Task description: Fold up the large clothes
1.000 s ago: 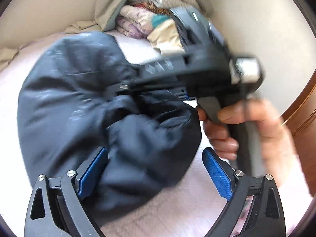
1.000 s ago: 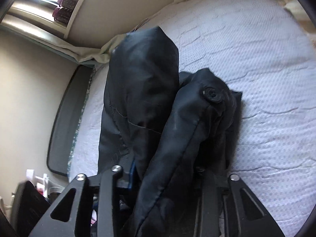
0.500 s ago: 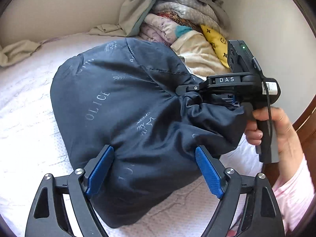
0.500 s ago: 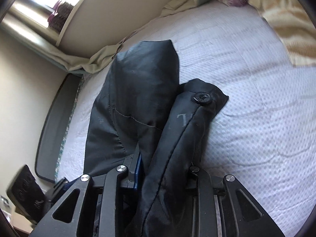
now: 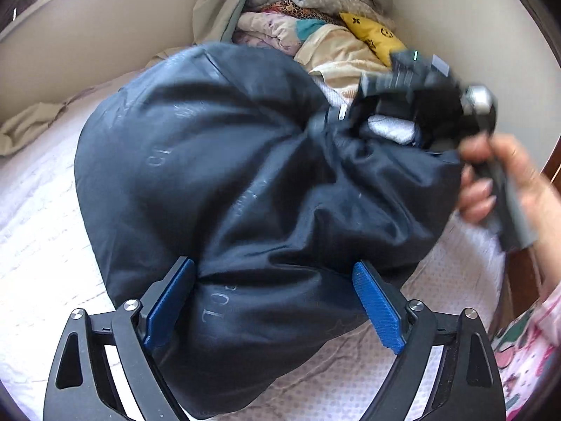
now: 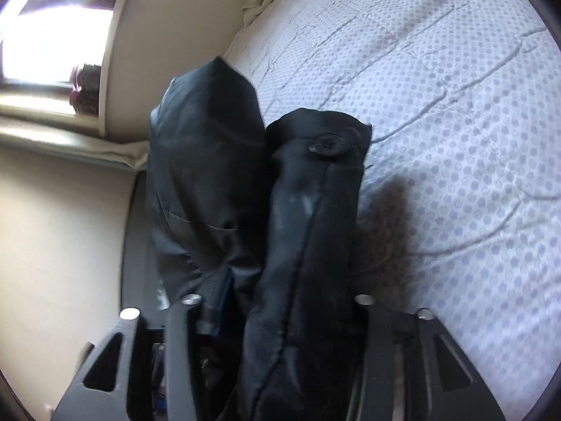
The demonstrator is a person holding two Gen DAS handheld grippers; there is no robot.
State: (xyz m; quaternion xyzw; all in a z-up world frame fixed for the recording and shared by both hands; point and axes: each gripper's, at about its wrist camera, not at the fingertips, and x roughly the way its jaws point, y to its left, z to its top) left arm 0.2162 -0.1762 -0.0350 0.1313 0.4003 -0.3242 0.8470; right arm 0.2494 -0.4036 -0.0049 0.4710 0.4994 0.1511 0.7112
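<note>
Left wrist view: your left gripper [image 5: 273,308] straddled the dark jacket [image 5: 245,175], jaws opening wide.
Right gripper [image 6: 277,315]: jaws opening, jacket fold between them.
Bedspread [image 6: 438,122]: open beyond the jacket's edge.
Clothes pile [image 5: 315,24]: far corner.

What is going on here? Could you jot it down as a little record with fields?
Setting: bed with dotted white quilt
Garment: bulky dark jacket, bunched on the quilt
Left gripper: jaws opening, blue fingers either side of the jacket's near end
Right gripper: jaws opening, buttoned cuff between them
Hand: holds the right gripper's handle
Background: pile of folded textiles by the wall
</note>
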